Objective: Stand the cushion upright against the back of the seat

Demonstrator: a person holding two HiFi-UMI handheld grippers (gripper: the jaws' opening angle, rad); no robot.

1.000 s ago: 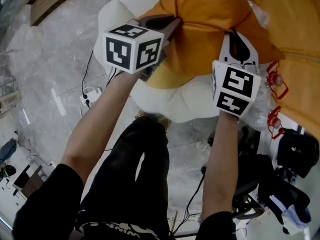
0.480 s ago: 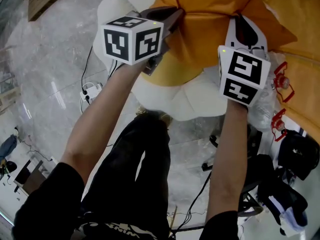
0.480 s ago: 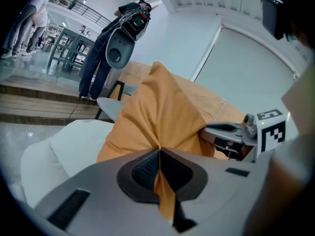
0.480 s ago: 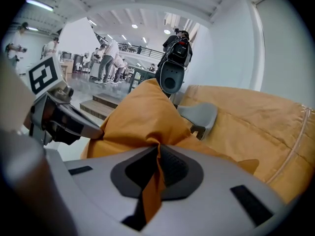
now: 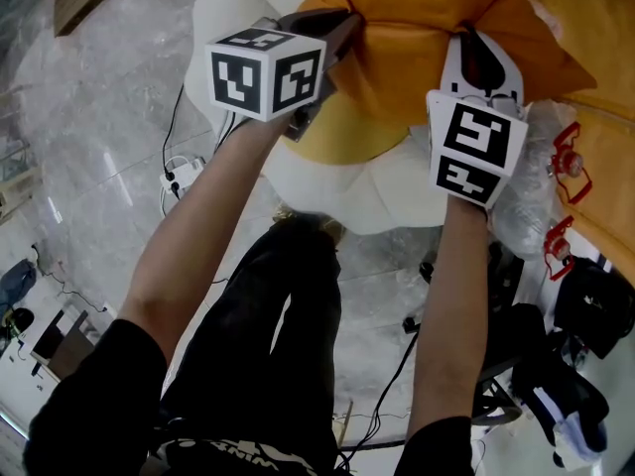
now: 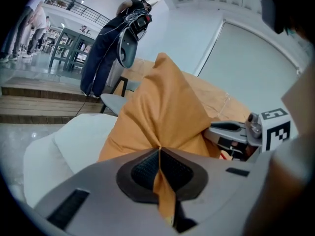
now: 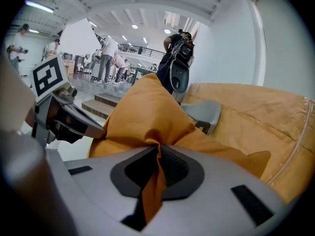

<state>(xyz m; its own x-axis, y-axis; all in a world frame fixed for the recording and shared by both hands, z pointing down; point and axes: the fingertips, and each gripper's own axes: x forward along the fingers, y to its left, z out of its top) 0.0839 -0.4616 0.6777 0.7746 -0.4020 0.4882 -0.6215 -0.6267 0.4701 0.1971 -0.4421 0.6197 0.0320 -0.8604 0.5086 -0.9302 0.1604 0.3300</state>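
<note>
An orange cushion [image 5: 417, 58] hangs between my two grippers above a white seat [image 5: 327, 191]. My left gripper [image 5: 342, 38] is shut on the cushion's left edge; a fold of its orange fabric [image 6: 165, 191] is pinched between the pads. My right gripper [image 5: 476, 58] is shut on the right edge, with orange cloth [image 7: 152, 181] squeezed in its jaws. In both gripper views the cushion [image 6: 162, 107] rises to a peak [image 7: 147, 112] ahead of the jaws. Each gripper [image 6: 231, 132] shows in the other's view [image 7: 74, 119].
A larger orange-covered seat [image 5: 585, 97] fills the upper right. Red clamps [image 5: 561, 167] and crumpled clear plastic [image 5: 521, 206] lie beside it. Cables and a white power strip [image 5: 184, 181] are on the marble floor at left. A dark bag [image 5: 595, 310] and gear sit at lower right.
Both grippers have sunk a little with the cushion still held. The cushion's lower edge sits closer to the white seat than before.
</note>
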